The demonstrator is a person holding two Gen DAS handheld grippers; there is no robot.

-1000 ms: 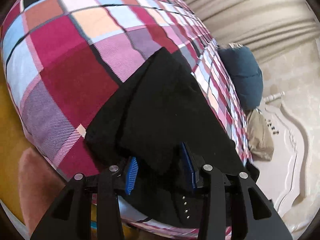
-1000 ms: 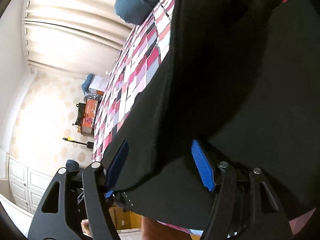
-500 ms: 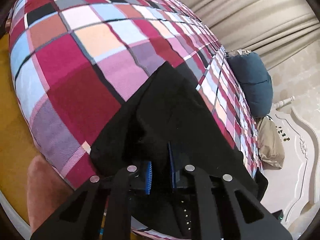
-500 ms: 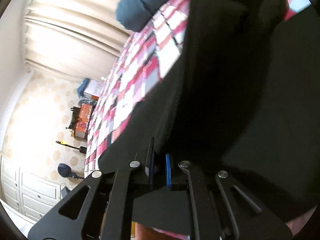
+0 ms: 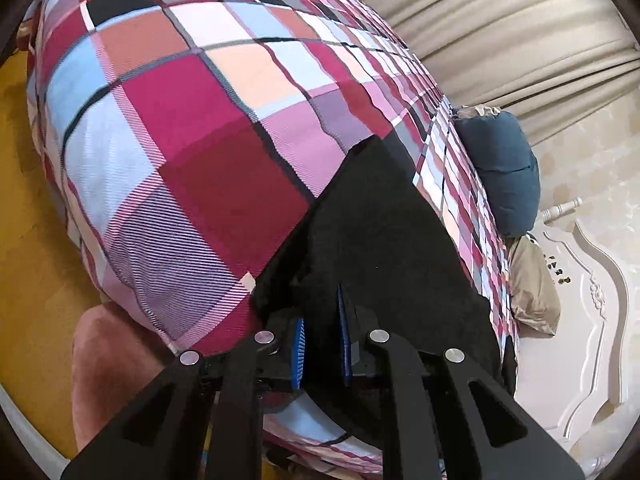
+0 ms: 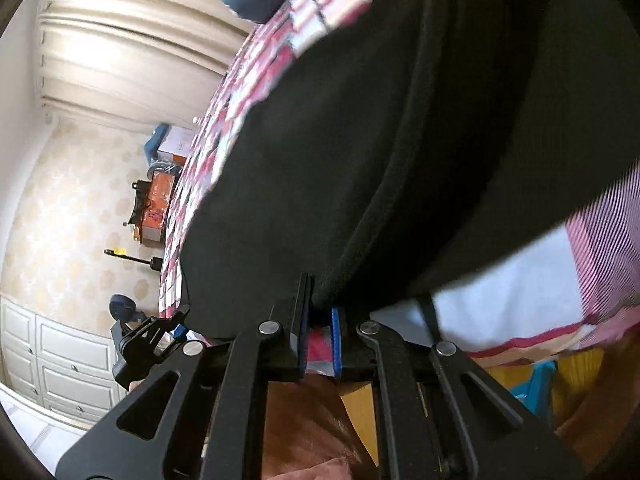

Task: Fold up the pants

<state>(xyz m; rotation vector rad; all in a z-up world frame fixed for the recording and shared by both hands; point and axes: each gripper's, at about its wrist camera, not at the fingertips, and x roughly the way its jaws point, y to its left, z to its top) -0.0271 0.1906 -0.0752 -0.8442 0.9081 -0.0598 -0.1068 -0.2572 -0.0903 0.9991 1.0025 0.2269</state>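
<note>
Now both tools grip the black pants (image 5: 372, 224) on the plaid bed (image 5: 192, 120): left tool (image 5: 322, 340) at lower centre, right tool (image 6: 320, 320) pinching the hem at lower centre.

Setting: home bedroom. Evidence:
- bed w/ plaid cover (image 5: 208, 128), red/pink/blue checks, fills centre & left of left wrist view
- teal pillow (image 5: 506, 176) at right of frame, beige cushion (image 5: 534, 284) just below it
- white carved headboard (image 5: 592, 320), lower right
- beige pleated curtains (image 5: 500, 28), upper right; same curtains upper left in right wrist view
- white panelled cabinets (image 6: 60, 364), lower left
- patterned cream wallpaper (image 6: 60, 208), left
- boxes & misc. clutter (image 6: 160, 200) by bed edge, centre left
</note>
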